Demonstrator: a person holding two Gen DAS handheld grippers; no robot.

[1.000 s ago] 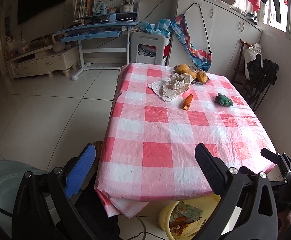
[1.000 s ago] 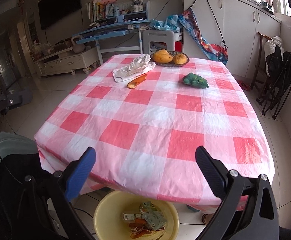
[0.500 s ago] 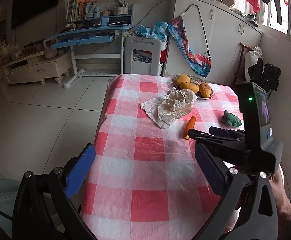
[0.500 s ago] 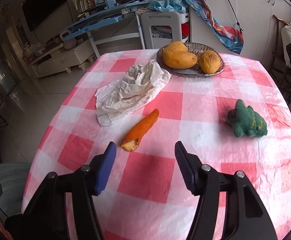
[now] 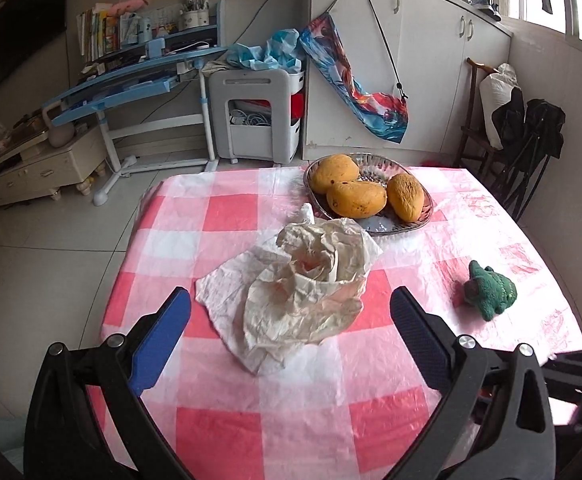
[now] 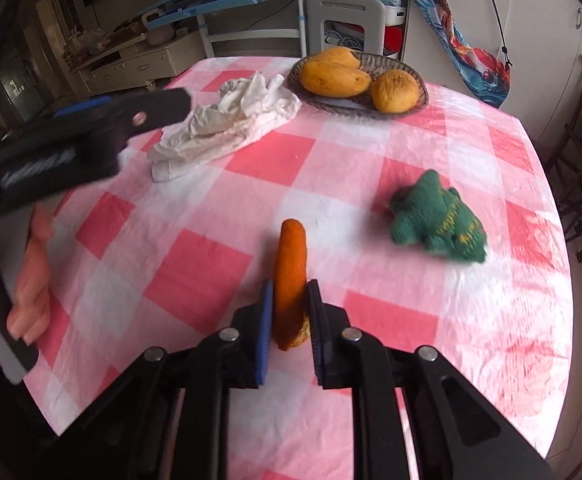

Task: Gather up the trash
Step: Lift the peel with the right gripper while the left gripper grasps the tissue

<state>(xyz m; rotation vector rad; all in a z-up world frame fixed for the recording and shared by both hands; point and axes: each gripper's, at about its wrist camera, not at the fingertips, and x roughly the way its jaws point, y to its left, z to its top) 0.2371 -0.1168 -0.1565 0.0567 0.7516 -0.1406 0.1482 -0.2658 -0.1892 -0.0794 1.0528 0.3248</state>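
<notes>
the right hand-held gripper [image 6: 287,300] has its blue pads clamped on the near end of the orange peel [image 6: 289,264], which sticks out past the tips toward 12 o'clock over the counter [image 6: 491,320]. whether the peel is clear of the checked cloth or resting on it i cannot tell. the left hand-held gripper [image 5: 291,312] stands wide open with nothing between its jaws, aimed at the crumpled paper [image 5: 303,280], which lies ahead of and between the two pads, not yet touched. in the right wrist view that paper [image 6: 227,124] sits at about 11 o'clock from the peel, well apart from it, just beside the fruit basket [image 6: 407,68].

the step in hand, as i judge it, is a double pickup: one piece of trash is gripped, the second is being lined up. the peel now wants a lift straight up, then a carry to a bin; no bin shows in either view, so where it goes is not settled here. the paper wants the left jaws brought down around its bulk, then closed; it is loose and springy, so a grip on a single flap could let the rest trail or drag across the cloth.

the green toy [image 6: 439,216] at 2 o'clock from the peel and the mangoes [image 5: 355,198] in the basket at 1 o'clock from the paper look like keepers, not trash, and should be left alone. the paper's far edge lies close to the basket rim, so the closing move should stay on the near side.
</notes>
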